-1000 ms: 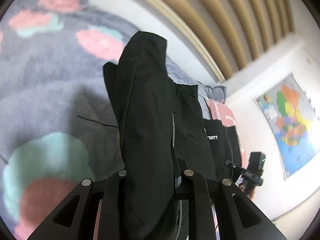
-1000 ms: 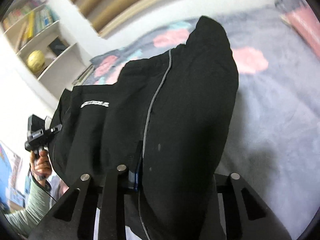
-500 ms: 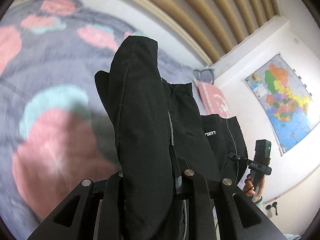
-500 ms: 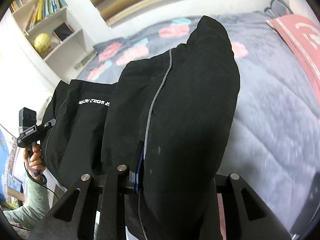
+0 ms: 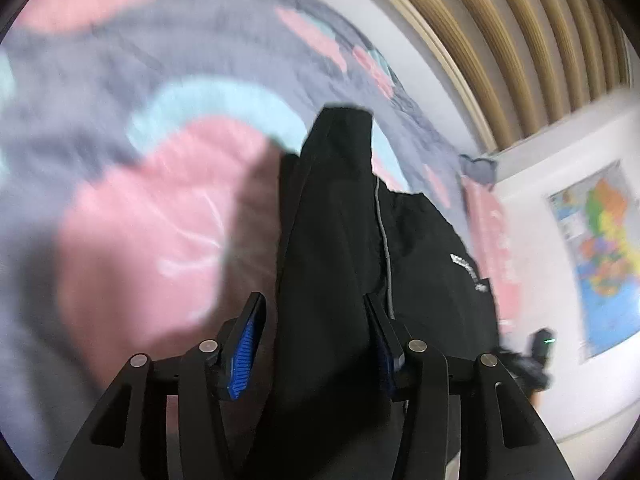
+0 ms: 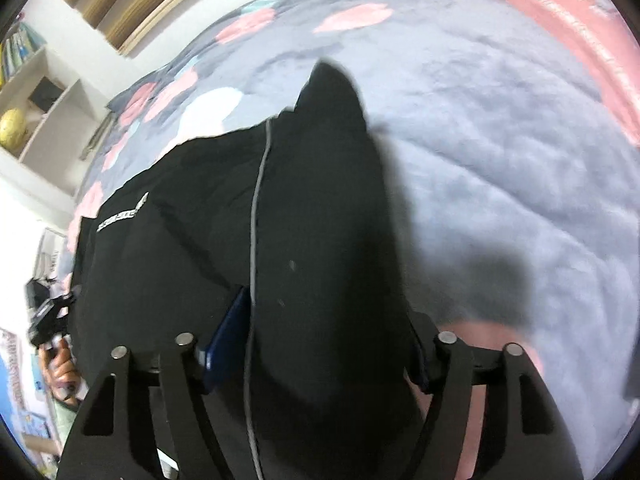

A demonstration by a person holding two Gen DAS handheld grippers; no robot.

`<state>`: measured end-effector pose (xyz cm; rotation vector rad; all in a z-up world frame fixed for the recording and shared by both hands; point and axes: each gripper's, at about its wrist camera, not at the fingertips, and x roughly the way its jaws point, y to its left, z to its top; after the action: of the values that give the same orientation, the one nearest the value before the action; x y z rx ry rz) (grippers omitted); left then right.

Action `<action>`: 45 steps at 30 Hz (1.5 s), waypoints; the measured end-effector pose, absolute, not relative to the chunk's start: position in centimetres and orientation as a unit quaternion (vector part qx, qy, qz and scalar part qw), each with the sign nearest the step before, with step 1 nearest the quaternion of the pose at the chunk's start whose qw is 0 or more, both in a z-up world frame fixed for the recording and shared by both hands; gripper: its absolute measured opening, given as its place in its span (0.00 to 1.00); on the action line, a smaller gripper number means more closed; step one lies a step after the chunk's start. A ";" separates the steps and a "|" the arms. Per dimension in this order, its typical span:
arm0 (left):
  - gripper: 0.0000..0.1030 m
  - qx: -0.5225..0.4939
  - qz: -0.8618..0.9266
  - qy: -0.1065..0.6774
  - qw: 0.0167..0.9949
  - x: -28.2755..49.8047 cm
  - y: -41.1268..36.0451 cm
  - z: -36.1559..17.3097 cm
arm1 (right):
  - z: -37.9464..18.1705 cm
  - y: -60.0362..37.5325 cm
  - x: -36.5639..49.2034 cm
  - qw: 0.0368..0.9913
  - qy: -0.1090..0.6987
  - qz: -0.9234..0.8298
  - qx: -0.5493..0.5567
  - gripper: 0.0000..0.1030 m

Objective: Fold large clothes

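Note:
A large black garment [image 5: 336, 200] with a grey piped seam and white lettering [image 5: 464, 268] hangs low over the grey bedspread [image 5: 140, 220]. A fold of it runs up between the fingers of my left gripper [image 5: 312, 304], whose jaws are opening. The left blue pad [image 5: 244, 348] stands clear of the cloth. In the right wrist view the same garment [image 6: 320, 200] lies between the fingers of my right gripper [image 6: 328, 312], also opening. Its left pad [image 6: 228, 336] is beside the cloth and the other is hidden. The garment spreads left toward the lettering [image 6: 120, 216].
The bedspread [image 6: 500, 140] has pink and teal patches. A pink pillow [image 6: 560, 12] lies at the bed's far side. A slatted wooden headboard [image 5: 500, 40] and a wall map [image 5: 600, 248] are behind. A shelf holds a yellow ball [image 6: 12, 126]. A hand [image 6: 60, 364] grips the other tool.
Both pairs of jaws have spread apart from the cloth they pinched. Both grippers have sunk closer to the bedspread, and the garment's raised fold now droops lower.

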<state>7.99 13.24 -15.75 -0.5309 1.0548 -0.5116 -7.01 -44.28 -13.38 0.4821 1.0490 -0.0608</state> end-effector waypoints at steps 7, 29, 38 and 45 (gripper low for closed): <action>0.49 -0.138 -0.238 0.393 0.877 3.2 10.6 -6.0 | -6.5 -40.1 -9.6 0.887 0.441 -0.102 0.096 0.71; 0.51 -0.028 -0.182 0.447 0.875 0.3 -1.0 -11.9 | -12.2 -29.7 -7.6 0.872 0.475 -0.088 0.082 0.71; 0.72 0.002 -0.151 0.341 0.928 -6.2 -1.0 -2.5 | -2.4 -26.0 -11.2 0.919 0.376 -0.093 0.066 0.72; 0.77 0.045 -0.140 0.265 0.953 -10.8 -2.3 3.0 | 1.7 -22.2 -13.7 0.935 0.341 -0.086 0.044 0.82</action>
<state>-10.84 -2.27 2.96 0.0912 0.5393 -0.2836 -13.73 -22.16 1.70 0.0892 0.6979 -0.1753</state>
